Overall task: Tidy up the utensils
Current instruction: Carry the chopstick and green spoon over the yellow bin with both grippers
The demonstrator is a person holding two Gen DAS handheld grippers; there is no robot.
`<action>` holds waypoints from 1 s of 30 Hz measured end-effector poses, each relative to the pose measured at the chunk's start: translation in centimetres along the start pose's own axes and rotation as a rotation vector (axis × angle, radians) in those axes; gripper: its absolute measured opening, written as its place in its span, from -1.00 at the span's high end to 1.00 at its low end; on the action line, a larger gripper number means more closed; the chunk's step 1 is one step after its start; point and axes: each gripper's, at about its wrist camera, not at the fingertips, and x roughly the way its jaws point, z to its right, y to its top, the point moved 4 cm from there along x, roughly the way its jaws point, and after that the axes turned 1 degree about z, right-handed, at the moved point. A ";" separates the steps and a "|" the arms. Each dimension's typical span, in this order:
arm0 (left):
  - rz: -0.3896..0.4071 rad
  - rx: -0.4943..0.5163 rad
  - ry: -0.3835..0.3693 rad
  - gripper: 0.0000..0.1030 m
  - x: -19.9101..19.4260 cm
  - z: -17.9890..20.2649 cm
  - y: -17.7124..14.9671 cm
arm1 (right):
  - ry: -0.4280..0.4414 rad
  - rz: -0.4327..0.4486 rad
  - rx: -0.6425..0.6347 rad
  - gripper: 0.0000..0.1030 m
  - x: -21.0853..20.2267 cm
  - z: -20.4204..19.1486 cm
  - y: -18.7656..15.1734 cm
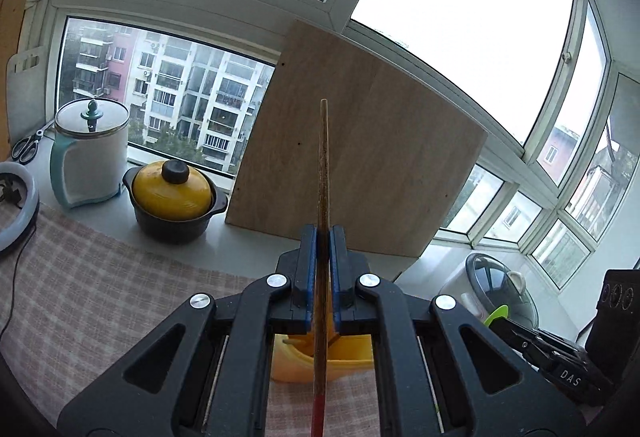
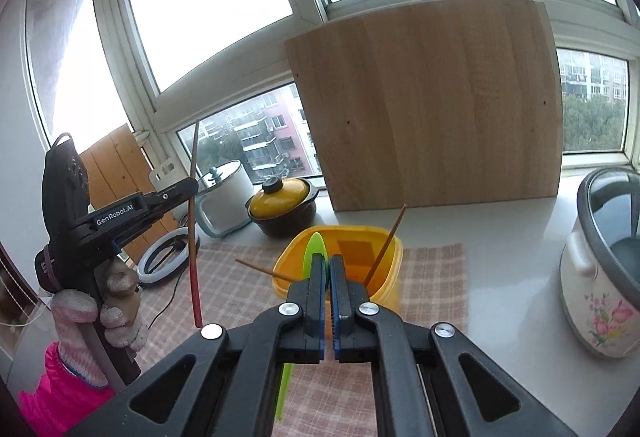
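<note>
My left gripper [image 1: 323,233] is shut on a wooden chopstick [image 1: 323,165] with a red lower end; it stands nearly upright, above a yellow container [image 1: 344,355]. In the right wrist view the same left gripper [image 2: 192,187] holds that chopstick [image 2: 193,229] up at the left, in a gloved hand. My right gripper [image 2: 328,263] is shut on a flat green utensil [image 2: 316,251], whose tip points at the yellow container [image 2: 384,233]. Two more chopsticks [image 2: 386,245] lean inside that container.
A big wooden board [image 2: 432,105] leans against the window. A yellow-lidded black pot [image 2: 284,211], a white kettle [image 2: 226,197] and a ring light [image 2: 160,261] stand at the left, a rice cooker [image 2: 600,277] at the right. A checked cloth [image 2: 432,277] covers the counter.
</note>
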 end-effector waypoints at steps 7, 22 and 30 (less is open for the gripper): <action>0.073 -0.009 0.059 0.92 2.7 1.4 0.3 | -0.044 0.086 -0.067 1.00 -0.1 0.0 3.3; 0.141 -0.026 0.128 0.93 6.5 1.8 -1.1 | -0.154 0.157 -0.183 1.00 5.0 -0.1 6.1; 0.131 -0.023 0.120 0.93 6.6 1.6 -2.7 | -0.156 0.129 -0.159 1.00 9.5 0.8 5.9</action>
